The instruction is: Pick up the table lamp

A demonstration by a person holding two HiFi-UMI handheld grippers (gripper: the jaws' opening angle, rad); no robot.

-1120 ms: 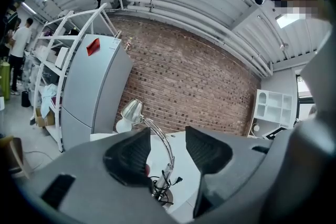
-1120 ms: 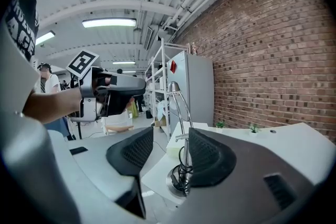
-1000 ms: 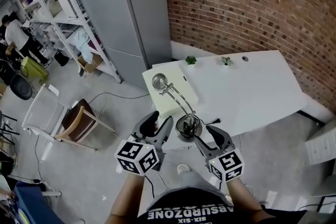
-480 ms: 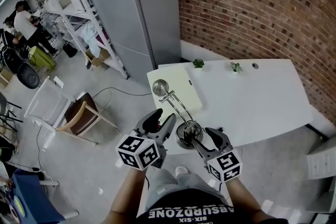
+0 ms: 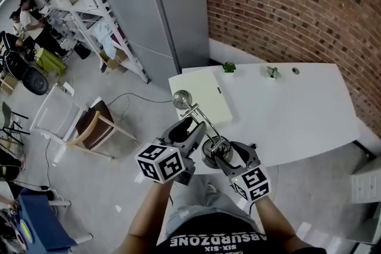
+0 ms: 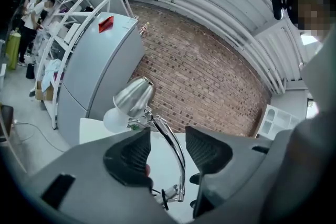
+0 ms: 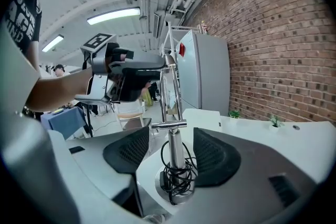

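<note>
Both grippers have come in closer to the table lamp (image 5: pixel 181 99) than they were a second ago, and both have dropped a little. The left gripper (image 5: pixel 189 128) has slid in toward the lamp's bent arm (image 6: pixel 176 147) and rolled a bit on the way. The right gripper (image 5: pixel 230 151) has sunk down toward the lamp's round base (image 7: pixel 173 195), and its fingers (image 7: pixel 215 157) are opening, wider now than before. The lamp stands upright near the front edge of the white tabletop (image 5: pixel 286 104), with its shade (image 6: pixel 134 97) up past the left gripper's fingers (image 6: pixel 131 152) and its black cord (image 7: pixel 181 170) wound around the foot of the post (image 7: pixel 176 150). Seen from the right gripper, the post stands right in the gap between the two fingers, one finger on each side, but neither one touches it, so this gripper holds nothing. Seen from the left gripper, its fingers are apart too, and the shiny arm shows in the gap between them, closer to the right-hand finger; nothing is squeezed there, and I cannot tell if the arm is truly inside the gap or just beyond the tips. So the lamp is not picked up yet. I think the reaching is nearly done: the right fingers look lined up to close on the post, and the left ones could steady the arm so the lamp does not tip.
</note>
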